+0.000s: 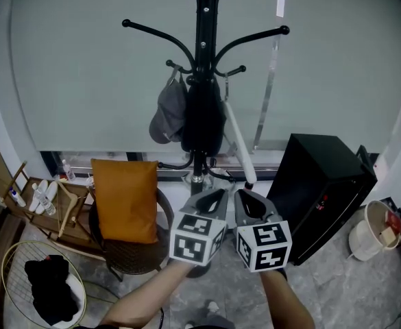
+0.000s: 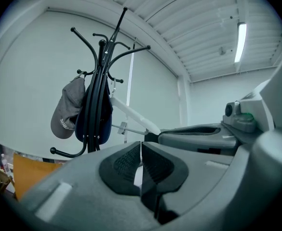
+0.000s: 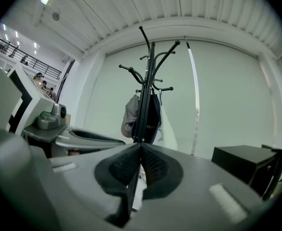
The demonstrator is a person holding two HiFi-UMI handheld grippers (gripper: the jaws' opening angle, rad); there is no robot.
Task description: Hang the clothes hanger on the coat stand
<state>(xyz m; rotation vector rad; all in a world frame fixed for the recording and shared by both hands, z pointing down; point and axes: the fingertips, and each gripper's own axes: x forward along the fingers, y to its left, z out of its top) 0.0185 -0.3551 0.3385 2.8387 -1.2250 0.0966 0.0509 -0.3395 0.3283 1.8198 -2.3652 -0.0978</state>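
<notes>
The black coat stand [image 1: 204, 53] rises straight ahead against a pale roller blind, and shows in the left gripper view [image 2: 100, 81] and the right gripper view [image 3: 148, 81]. A grey cap [image 1: 169, 112] and a dark bag [image 1: 201, 118] hang on its lower pegs. A white clothes hanger [image 1: 236, 139] hangs by its metal hook from a peg on the stand's right side, its arm slanting down to the right. My left gripper [image 1: 218, 195] and right gripper [image 1: 244, 196] sit side by side below the stand, apart from the hanger. Both are shut with nothing between the pads [image 2: 127, 161] [image 3: 153, 163].
A black case [image 1: 323, 194] stands on the floor to the right, with a white bucket [image 1: 373, 235] beyond it. To the left are a chair with an orange cushion [image 1: 125, 197], a wooden rack [image 1: 53, 208] with bottles, and a wire basket [image 1: 22, 266] holding dark cloth.
</notes>
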